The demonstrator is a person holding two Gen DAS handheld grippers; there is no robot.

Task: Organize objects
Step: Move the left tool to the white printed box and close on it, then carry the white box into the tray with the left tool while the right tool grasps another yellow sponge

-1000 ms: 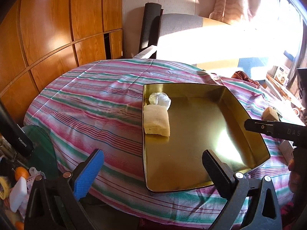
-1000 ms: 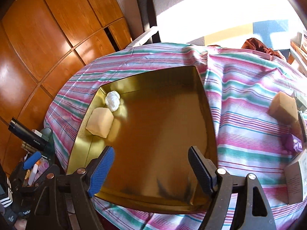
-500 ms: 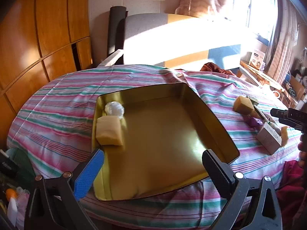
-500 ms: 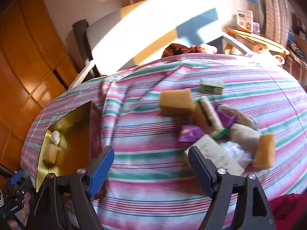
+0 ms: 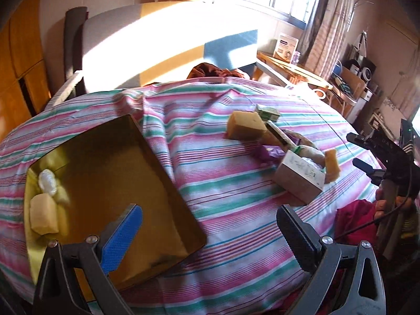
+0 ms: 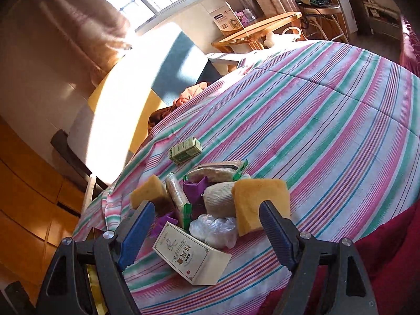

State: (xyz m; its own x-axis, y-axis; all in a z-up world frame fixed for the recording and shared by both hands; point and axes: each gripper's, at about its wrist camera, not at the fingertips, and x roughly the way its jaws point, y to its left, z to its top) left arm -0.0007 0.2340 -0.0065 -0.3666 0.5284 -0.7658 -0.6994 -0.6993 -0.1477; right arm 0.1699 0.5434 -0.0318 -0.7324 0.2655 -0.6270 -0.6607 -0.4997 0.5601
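Right wrist view has the right gripper (image 6: 207,223) over the pile in the lower middle of the frame, jaws opening with nothing pinched. Between the fingers sit the white box (image 6: 190,258) and a crumpled clear plastic bag (image 6: 214,229), neither touched by a pad. A yellow sponge (image 6: 258,200) pokes up just behind the right-hand finger, and a second sponge (image 6: 148,193) sits behind the blue one. A small green box (image 6: 185,150) lies apart, higher in the frame.

Left wrist view: left gripper (image 5: 210,232) is wide open and empty, low centre. Its blue finger overlaps the gold tray (image 5: 118,162) at lower left, which holds a pale sponge (image 5: 43,216) and a white plastic wad (image 5: 47,181) in its left corner. All of it's on the striped cloth (image 5: 231,202).
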